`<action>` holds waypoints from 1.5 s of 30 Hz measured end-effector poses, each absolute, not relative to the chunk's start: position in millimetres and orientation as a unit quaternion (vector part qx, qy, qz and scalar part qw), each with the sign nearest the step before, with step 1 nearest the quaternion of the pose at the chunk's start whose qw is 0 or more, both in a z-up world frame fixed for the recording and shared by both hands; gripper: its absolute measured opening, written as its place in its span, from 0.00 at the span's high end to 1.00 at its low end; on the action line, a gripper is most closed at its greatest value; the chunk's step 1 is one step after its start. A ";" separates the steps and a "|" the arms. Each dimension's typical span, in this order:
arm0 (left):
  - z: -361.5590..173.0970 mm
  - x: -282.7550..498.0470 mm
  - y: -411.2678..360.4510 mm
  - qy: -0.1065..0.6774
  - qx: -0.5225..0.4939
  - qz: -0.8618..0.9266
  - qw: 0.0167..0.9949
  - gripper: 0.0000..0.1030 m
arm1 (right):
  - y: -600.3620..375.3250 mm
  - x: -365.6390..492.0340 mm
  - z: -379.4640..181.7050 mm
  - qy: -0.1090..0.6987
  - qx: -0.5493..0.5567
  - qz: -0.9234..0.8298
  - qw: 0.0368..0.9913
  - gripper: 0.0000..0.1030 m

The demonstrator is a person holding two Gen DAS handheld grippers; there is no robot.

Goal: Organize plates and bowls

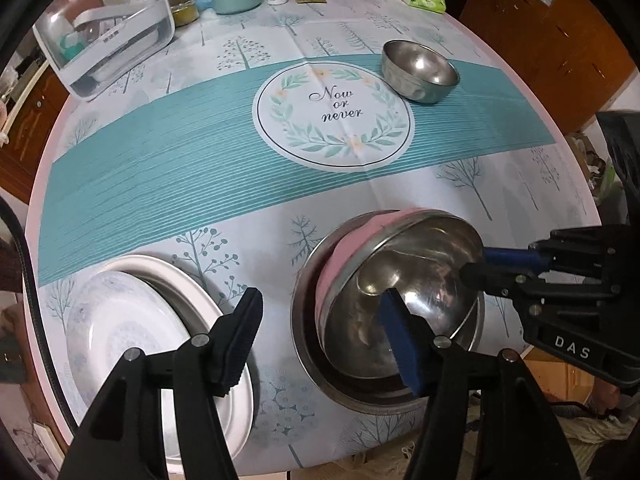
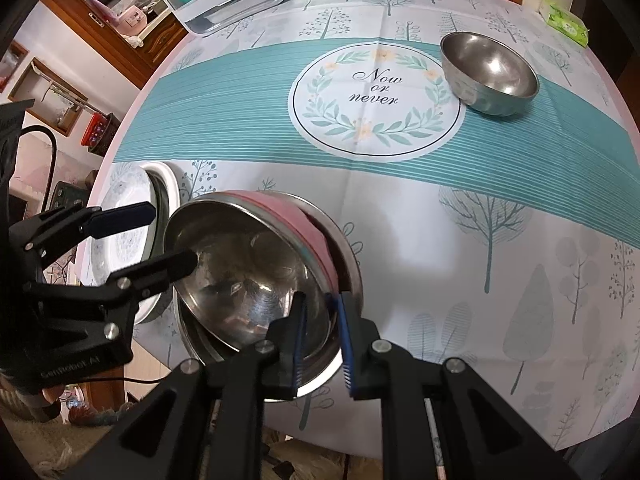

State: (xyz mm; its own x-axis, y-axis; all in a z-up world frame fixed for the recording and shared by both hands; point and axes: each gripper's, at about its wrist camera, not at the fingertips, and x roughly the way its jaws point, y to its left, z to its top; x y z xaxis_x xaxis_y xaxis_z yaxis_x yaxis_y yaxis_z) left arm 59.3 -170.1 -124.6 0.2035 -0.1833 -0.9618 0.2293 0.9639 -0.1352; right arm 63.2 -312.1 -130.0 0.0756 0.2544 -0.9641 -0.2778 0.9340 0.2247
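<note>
Tilted shiny steel bowl (image 2: 248,276) in a stack.
Right tongs (image 2: 322,344) pinch its rim; left tongs (image 1: 320,344) are wide apart.

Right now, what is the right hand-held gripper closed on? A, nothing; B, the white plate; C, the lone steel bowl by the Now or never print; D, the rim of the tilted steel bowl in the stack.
D: the right hand-held gripper pinches the rim of the tilted steel bowl, one finger inside and one outside, while the lone steel bowl and white plate sit untouched.
</note>
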 end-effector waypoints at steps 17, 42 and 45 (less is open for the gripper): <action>-140.5 65.5 -175.5 0.660 -0.043 -0.154 0.734 0.58 | -326.4 69.1 -152.5 0.722 0.088 0.199 0.657 0.85; -149.0 86.4 -146.3 0.657 -0.100 -0.119 0.738 0.54 | -334.2 74.1 -149.0 0.705 0.089 0.186 0.678 0.81; -163.8 89.6 -141.0 0.675 -0.132 -0.115 0.717 0.62 | -334.4 75.7 -153.1 0.713 0.105 0.184 0.669 0.81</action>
